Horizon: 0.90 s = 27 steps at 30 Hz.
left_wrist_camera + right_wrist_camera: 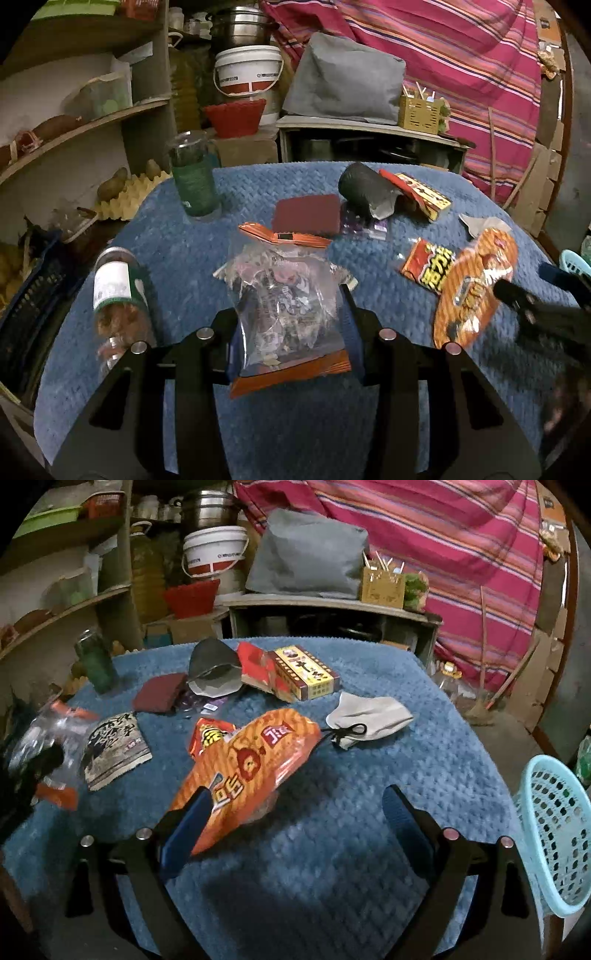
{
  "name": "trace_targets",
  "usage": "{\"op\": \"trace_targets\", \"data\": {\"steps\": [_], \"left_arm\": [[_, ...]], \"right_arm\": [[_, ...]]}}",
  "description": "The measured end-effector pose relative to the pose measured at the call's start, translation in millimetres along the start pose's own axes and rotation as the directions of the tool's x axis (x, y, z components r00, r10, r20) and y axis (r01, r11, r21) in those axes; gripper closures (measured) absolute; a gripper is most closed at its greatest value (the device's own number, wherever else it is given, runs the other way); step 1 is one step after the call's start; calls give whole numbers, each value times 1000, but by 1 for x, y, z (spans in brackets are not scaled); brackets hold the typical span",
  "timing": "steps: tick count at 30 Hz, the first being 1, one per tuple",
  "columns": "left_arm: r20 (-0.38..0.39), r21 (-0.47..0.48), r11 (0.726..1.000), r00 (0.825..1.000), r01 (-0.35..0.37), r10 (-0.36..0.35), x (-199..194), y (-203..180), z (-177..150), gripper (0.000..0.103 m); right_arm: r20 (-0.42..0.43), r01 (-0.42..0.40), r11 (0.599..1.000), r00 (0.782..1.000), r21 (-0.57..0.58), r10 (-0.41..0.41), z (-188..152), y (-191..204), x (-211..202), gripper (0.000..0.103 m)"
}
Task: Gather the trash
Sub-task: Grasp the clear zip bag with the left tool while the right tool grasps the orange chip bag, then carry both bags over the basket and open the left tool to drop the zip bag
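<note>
A: What does the left gripper [288, 310] have?

B: The clear bag [284, 295], with orange seals at both ends. Its fingers press in on the bag's two sides, so I judge it clamped. In the right wrist view the bag looks lifted off the blue cloth [332, 867] at the left edge, though that part is blurred.

A: And the right gripper [297, 792]?

B: Spread wide, pinching nothing. The orange packet [251, 768] leans against its left finger only; the other finger stands well clear. The packet tilts up instead of lying flat, probably because that finger props it.

A: Why hold it so?

B: My guess is that the wide spread is there to take the packet across its breadth. It is thin, crinkly film and would slide off one pad.

A: Where does the trash go?

B: Most likely the pale blue basket [554, 812], just past the cloth's right edge beside the right gripper. It suits that hand; the left must carry its bag across.

A: What remains?

B: Several wrappers mid-cloth, a yellow box [306, 672] and a grey pouch [369, 716] further back. Whether the pouch counts as trash, I cannot tell.
</note>
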<state>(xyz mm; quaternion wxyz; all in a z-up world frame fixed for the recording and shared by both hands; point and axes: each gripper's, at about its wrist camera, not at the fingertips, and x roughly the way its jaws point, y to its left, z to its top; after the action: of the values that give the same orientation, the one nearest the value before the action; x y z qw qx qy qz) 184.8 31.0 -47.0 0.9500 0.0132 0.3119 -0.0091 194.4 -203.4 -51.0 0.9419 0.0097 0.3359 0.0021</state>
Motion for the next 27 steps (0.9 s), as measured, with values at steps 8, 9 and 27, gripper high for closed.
{"op": "trace_targets", "data": {"steps": [8,9,27], "left_arm": [[-13,-1,1000,1000,12,-12,13,-1,-11,60],[-18,1,1000,1000,13,-12,15,-2,-11,60],[-24,-9,1000,1000,-7,7,20,1,-11,60]], "right_arm": [[-61,-72,997,996,4,72,6,5,22,35],[-67,-87,996,994,8,88,6,7,24,41],[36,-176,984,984,-7,176,3,3,-12,98]]}}
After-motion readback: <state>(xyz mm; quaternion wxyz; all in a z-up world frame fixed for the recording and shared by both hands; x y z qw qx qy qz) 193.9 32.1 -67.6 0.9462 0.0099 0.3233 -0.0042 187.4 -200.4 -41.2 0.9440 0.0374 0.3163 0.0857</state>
